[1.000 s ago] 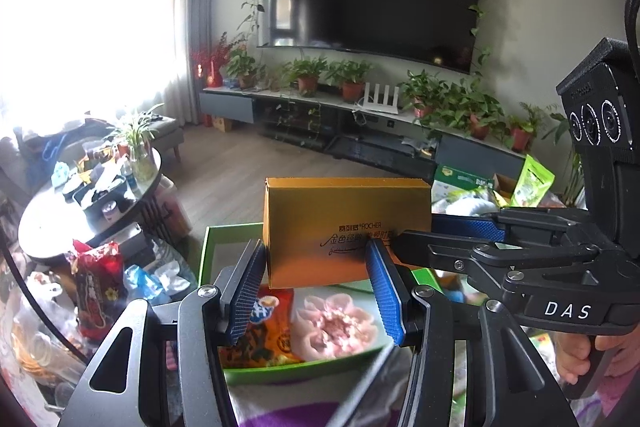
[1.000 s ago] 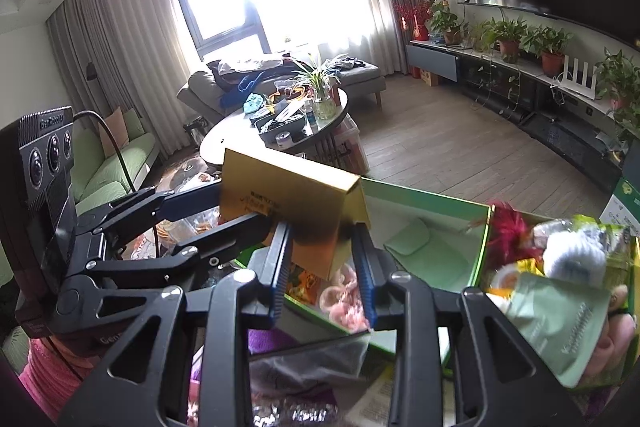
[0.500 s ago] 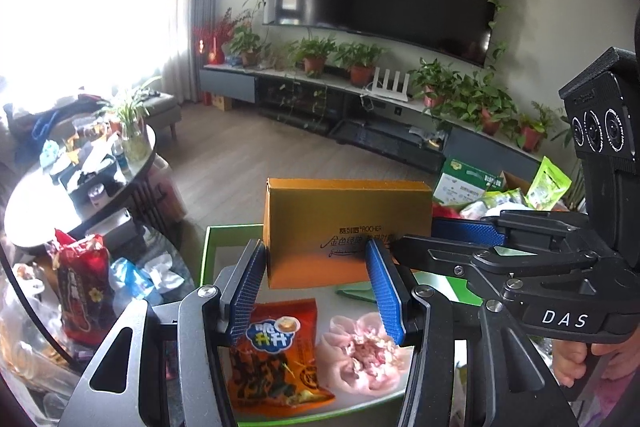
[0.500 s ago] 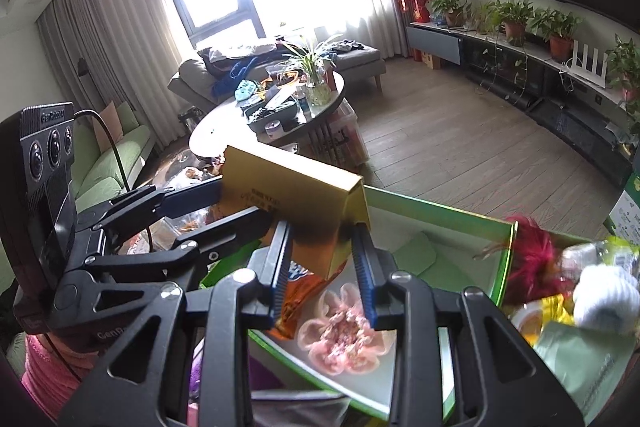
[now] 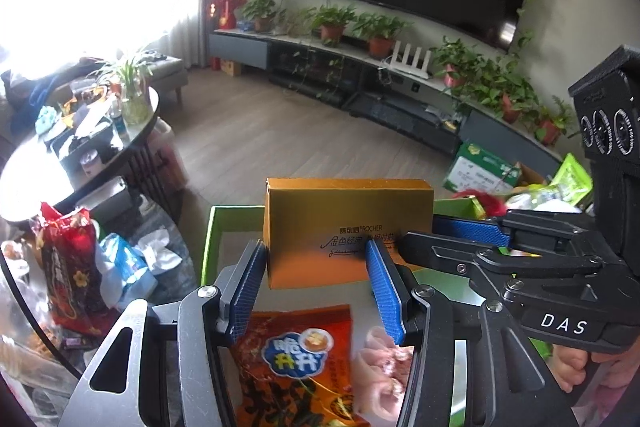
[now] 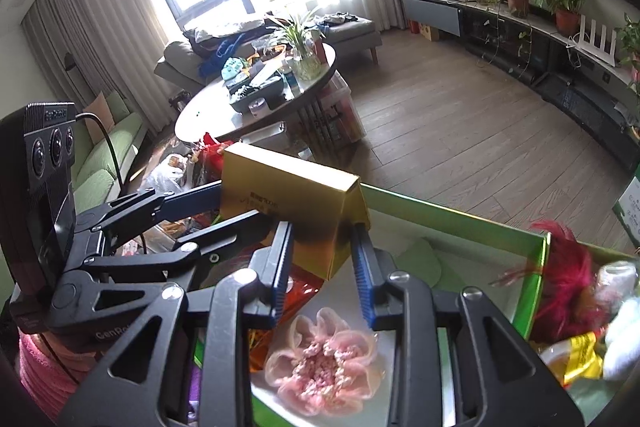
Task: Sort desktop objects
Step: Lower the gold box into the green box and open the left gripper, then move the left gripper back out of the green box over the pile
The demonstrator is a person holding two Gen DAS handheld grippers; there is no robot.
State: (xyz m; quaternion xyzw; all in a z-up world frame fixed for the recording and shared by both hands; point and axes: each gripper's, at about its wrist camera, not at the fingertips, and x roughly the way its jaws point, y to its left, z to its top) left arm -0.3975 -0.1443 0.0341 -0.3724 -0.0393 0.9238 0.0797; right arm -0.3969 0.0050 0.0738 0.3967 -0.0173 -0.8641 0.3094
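A gold Rocher box (image 5: 348,227) is held in the air by both grippers. My left gripper (image 5: 316,275) is shut on its long lower edge. My right gripper (image 6: 324,259) is shut on its right end; it shows in the left wrist view (image 5: 472,231) coming in from the right. The box (image 6: 288,195) hangs over a green tray (image 6: 536,255). In the tray lie an orange snack bag (image 5: 296,359) and a pink flower (image 6: 324,359).
A red snack bag (image 5: 68,267) and blue packets (image 5: 124,267) lie left of the tray. A red feathery thing (image 6: 568,283) and packets fill a box at the right. A round cluttered coffee table (image 6: 256,95) stands beyond.
Both grippers have carried the gold box forward over the tray. The snack bag and the flower now lie nearer under the fingers. Both grips stay the same.
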